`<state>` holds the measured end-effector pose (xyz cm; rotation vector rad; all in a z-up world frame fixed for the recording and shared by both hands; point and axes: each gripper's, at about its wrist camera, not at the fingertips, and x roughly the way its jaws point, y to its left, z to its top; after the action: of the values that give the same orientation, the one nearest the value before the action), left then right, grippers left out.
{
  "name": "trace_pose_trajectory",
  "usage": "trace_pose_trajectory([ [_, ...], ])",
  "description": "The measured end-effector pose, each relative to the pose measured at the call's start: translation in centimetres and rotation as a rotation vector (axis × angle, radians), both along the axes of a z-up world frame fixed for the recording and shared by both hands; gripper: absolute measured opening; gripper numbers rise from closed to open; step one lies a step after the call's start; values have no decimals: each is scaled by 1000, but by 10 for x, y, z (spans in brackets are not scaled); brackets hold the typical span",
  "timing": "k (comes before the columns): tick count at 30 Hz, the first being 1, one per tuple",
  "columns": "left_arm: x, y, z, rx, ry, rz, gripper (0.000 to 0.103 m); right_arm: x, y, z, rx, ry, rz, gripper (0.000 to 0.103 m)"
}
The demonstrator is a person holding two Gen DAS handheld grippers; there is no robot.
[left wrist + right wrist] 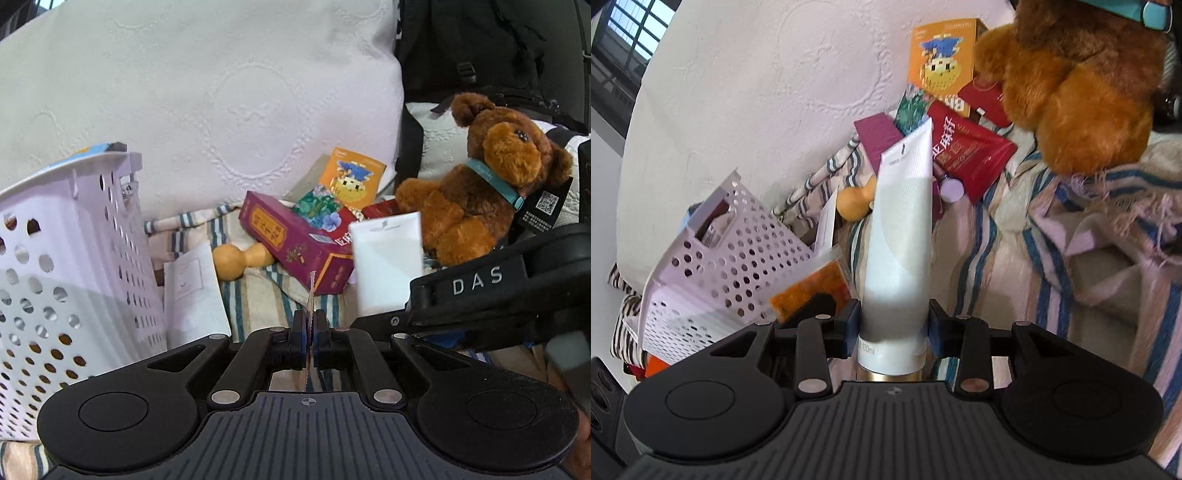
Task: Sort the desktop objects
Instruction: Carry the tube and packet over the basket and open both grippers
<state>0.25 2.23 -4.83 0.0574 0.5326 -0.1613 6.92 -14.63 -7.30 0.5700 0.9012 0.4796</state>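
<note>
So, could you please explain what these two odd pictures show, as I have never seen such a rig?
A person holds a two-finger grasping tool in each hand; each picture comes from a camera on one tool, looking along its fingers. The left tool is shut on a thin snack packet, seen edge-on. The right tool grips a white tube. On the striped cloth lie a perforated white basket, a maroon box, an orange box, a small gourd and a brown plush dog.
</note>
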Motion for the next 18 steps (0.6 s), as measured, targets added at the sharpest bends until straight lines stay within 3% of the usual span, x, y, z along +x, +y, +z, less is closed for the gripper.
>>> trace_pose_trajectory([
  [6,-11,3,7,-40,-27,-16,0,-6,5,1,20,-5,5,42],
  [18,-33,5,18,-28,-48,-7,0,-35,-27,8,108,-10,-14,42],
])
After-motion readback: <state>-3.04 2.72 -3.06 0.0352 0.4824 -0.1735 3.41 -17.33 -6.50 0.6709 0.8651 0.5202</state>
